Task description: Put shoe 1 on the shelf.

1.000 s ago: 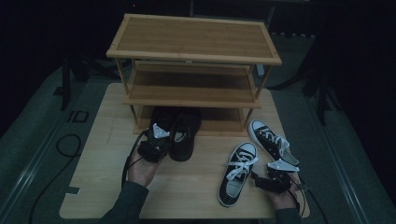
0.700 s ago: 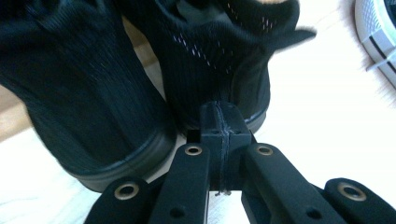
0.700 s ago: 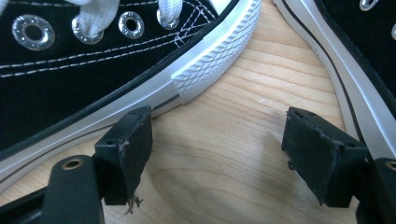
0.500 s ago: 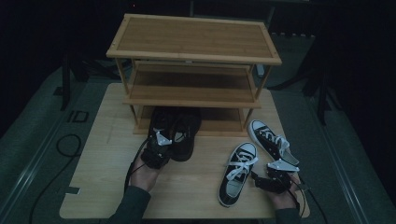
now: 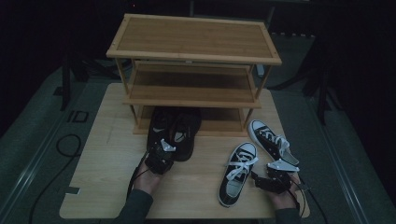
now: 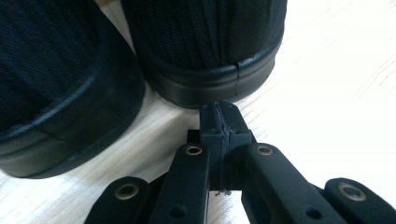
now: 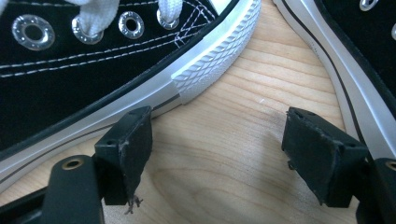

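Two black shoes (image 5: 161,128) (image 5: 187,133) stand side by side, toes under the wooden shoe rack (image 5: 194,56). My left gripper (image 5: 162,150) is shut with nothing in it. In the left gripper view its tips (image 6: 219,116) sit right at the heel of the right-hand black shoe (image 6: 210,51), beside the other heel (image 6: 56,93). Two black-and-white sneakers (image 5: 238,172) (image 5: 271,140) lie to the right. My right gripper (image 5: 262,179) is open between them, low over the table (image 7: 224,154), one sneaker's white sole (image 7: 140,88) by its left finger (image 7: 126,149) and the other sneaker (image 7: 355,60) past its right finger.
The three-tier rack stands at the back middle of the wooden table (image 5: 107,158); its upper shelves (image 5: 191,91) are bare. Dark floor with a cable (image 5: 65,144) lies off the table's left edge.
My left gripper has slid a little to the right behind the black shoes' heels. The right gripper and both sneakers have stayed put.
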`<control>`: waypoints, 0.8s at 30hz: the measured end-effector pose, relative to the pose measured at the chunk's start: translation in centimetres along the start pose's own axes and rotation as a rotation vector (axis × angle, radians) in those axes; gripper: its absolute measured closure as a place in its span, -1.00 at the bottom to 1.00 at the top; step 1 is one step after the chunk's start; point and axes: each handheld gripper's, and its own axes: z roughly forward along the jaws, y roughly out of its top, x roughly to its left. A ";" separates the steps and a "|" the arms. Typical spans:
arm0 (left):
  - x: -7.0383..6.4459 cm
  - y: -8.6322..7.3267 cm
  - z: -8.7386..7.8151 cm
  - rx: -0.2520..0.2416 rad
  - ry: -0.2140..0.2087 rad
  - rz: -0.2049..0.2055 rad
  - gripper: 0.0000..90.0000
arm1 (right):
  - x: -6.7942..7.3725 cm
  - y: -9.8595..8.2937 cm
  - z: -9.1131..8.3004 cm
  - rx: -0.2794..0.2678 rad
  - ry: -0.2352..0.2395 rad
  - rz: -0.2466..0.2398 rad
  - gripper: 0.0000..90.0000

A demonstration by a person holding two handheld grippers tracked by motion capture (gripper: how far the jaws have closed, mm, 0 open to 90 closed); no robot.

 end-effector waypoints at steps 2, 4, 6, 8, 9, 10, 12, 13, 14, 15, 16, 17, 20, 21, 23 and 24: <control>-0.2 0.0 0.3 0.005 -0.002 0.004 1.00 | 0.0 0.0 0.0 0.000 0.000 0.000 -0.46; -0.5 0.0 0.6 0.010 -0.001 0.010 1.00 | 0.0 0.0 0.0 0.000 0.000 0.000 -0.46; -0.9 0.0 1.0 0.019 0.004 0.028 1.00 | 0.0 0.0 0.0 0.000 0.000 0.000 -0.46; -1.0 0.0 1.0 0.017 0.006 0.029 1.00 | 0.0 0.0 0.0 0.000 0.000 0.000 -0.46; -1.1 0.1 1.1 0.012 0.009 0.024 1.00 | 0.0 0.0 0.0 0.000 0.000 0.001 -0.46; -1.1 0.1 1.1 0.012 0.009 0.024 1.00 | 0.0 0.0 0.0 0.000 0.001 0.001 -0.46; -1.1 0.2 1.2 0.006 0.011 0.023 1.00 | 0.0 0.0 0.0 0.000 0.000 0.001 -0.46; -1.1 0.4 1.4 0.001 0.002 0.011 1.00 | 0.0 0.0 0.0 0.000 0.000 0.001 -0.46; -1.1 0.4 1.4 0.001 0.002 0.011 1.00 | 0.0 0.0 0.0 0.000 0.000 0.001 -0.46; -1.2 0.5 1.4 -0.002 0.013 0.020 1.00 | 0.0 0.0 0.0 0.000 0.000 0.000 -0.46; -1.2 0.5 1.4 -0.002 0.013 0.020 1.00 | 0.0 0.0 0.0 0.000 0.000 0.000 -0.46; -1.1 0.8 1.4 -0.008 0.024 0.007 1.00 | 0.0 0.0 0.0 0.000 0.000 0.000 -0.46; -0.8 1.2 1.2 -0.020 0.024 -0.003 1.00 | 0.0 0.0 0.0 0.000 0.000 0.000 -0.46; -0.7 1.5 1.0 -0.028 0.009 -0.001 1.00 | 0.0 0.0 0.0 0.000 0.000 0.000 -0.46; -0.9 1.8 1.0 -0.027 0.016 0.011 1.00 | 0.0 0.0 0.0 0.000 0.000 0.000 -0.46; -0.9 1.8 1.0 -0.027 0.016 0.011 1.00 | 0.0 0.0 0.0 0.000 0.000 0.000 -0.46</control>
